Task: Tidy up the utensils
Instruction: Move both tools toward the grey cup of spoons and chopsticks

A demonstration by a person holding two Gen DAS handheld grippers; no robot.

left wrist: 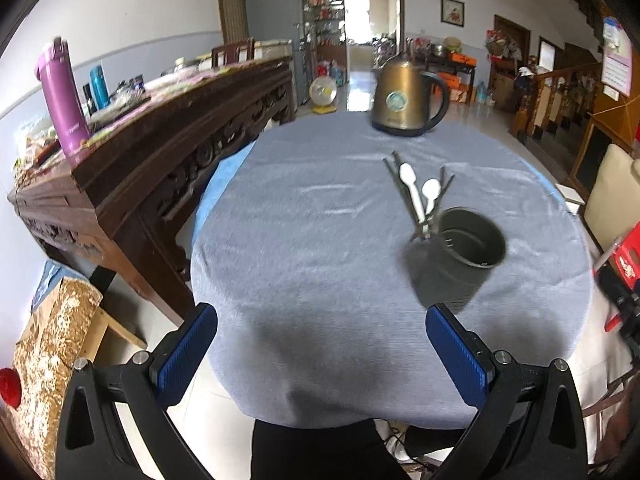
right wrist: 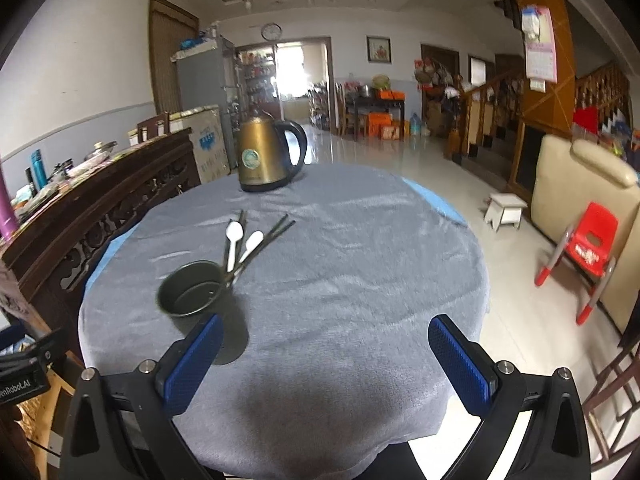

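While held above the near edge of the table: both claws released, nothing between the pads.

Left claw (left wrist: 322, 350): lower centre of the left view, blue pads (left wrist: 188, 350) spread wide, grasping nothing.

Right claw (right wrist: 326, 360): lower centre of the right view, blue pads (right wrist: 462, 364) spread wide, grasping nothing.

Table (left wrist: 304, 240): round, draped in a grey cloth, filling the middle of both views.

Pot (left wrist: 460, 256): dark and round, tilted or lying toward the camera so the inside shows; right of centre in the left view, left of centre in the right view (right wrist: 192, 294), just beyond the left pad there.

Chopsticks (left wrist: 400, 184): dark, thin, several, fanned out on the cloth behind the pot, near ends at or just over the pot's rim; exact contact cannot be told.

Spoons (left wrist: 430, 192): two, white, lying among the chopsticks with bowls pointing away from the pot; upper left of centre in the right view (right wrist: 234, 232).

Kettle (left wrist: 406, 96): bronze with black handle, upright at the far edge of the table, well apart from the pot.

Sideboard (left wrist: 152, 140): dark carved wood, left side of both views, cluttered on top.

Purple flask (left wrist: 64, 100): upright on the sideboard, upper left of the left view.

Red chair (right wrist: 588, 248): small, on the floor at the right of the right view.
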